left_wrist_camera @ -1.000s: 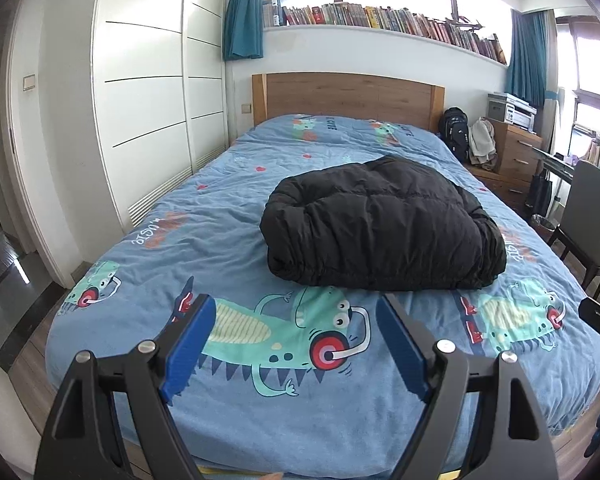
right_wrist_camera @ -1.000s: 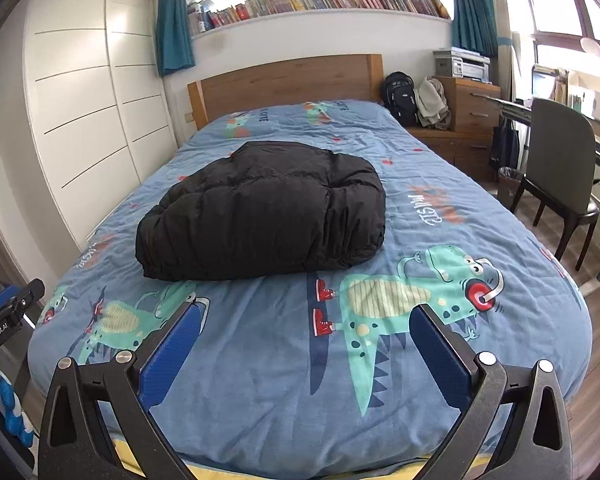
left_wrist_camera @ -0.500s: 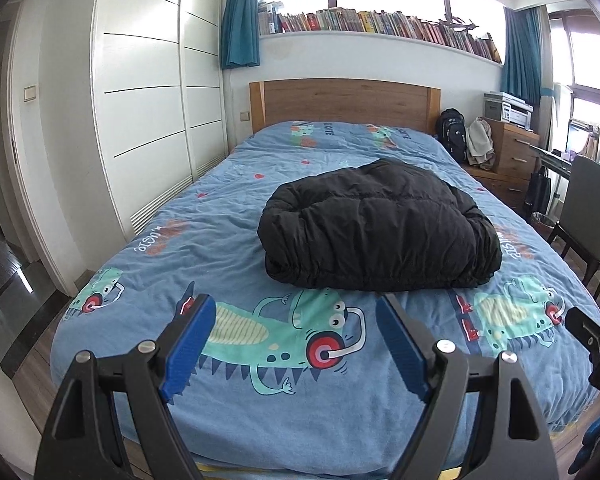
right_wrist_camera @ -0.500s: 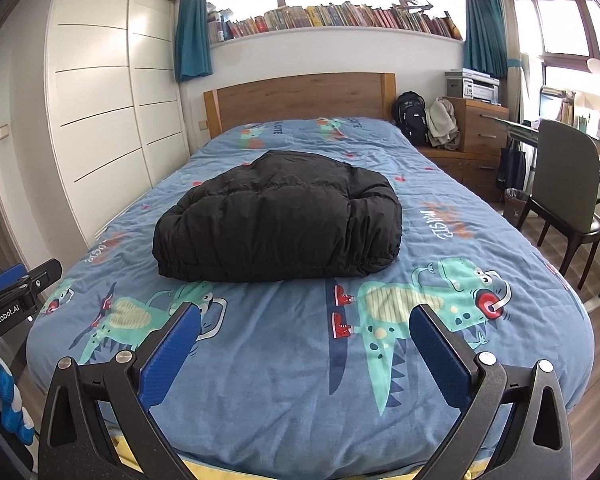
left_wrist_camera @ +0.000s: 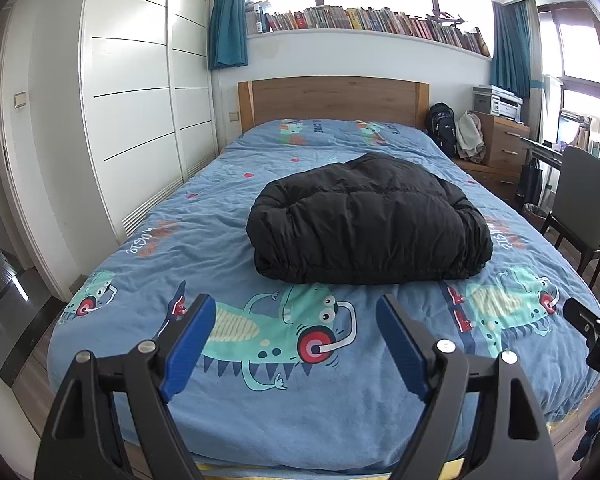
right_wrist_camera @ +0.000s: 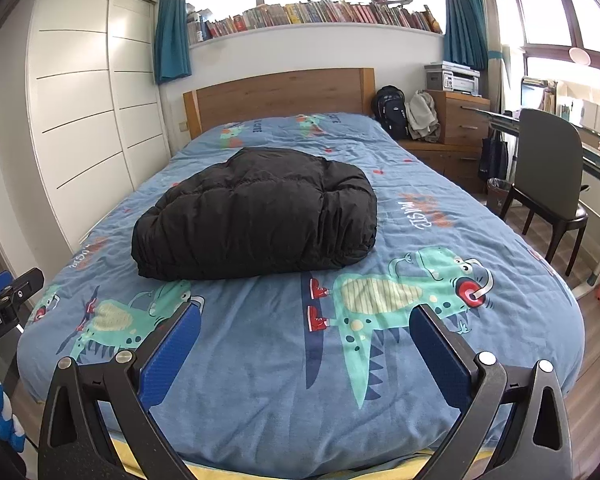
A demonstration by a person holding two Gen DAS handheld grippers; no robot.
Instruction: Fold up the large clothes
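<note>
We find the black quilted puffer jacket (left_wrist_camera: 370, 222) lying in a compact, bulky bundle at the middle of the bed with the blue dinosaur-print cover (left_wrist_camera: 148, 248), nearer the foot than the oak headboard (left_wrist_camera: 334, 98). It appears folded already, so we judge the folding step complete and the task at or near its end. The left gripper (left_wrist_camera: 296, 340) hangs above the foot of the bed, its 2 blue-padded jaws spread wide and holding nothing. The right gripper (right_wrist_camera: 306, 346) stands likewise, jaws apart and empty, well clear of the jacket. Any further move calls only for a check of the bundle: if the puffy layers spring apart, both grippers would need to reach forward and press or re-tuck the near edge. Against the frames from 1.0 s ago, the jacket keeps its shape and place, while both cameras sit farther back and a little higher, showing more of the bed's foot and of the room.
</note>
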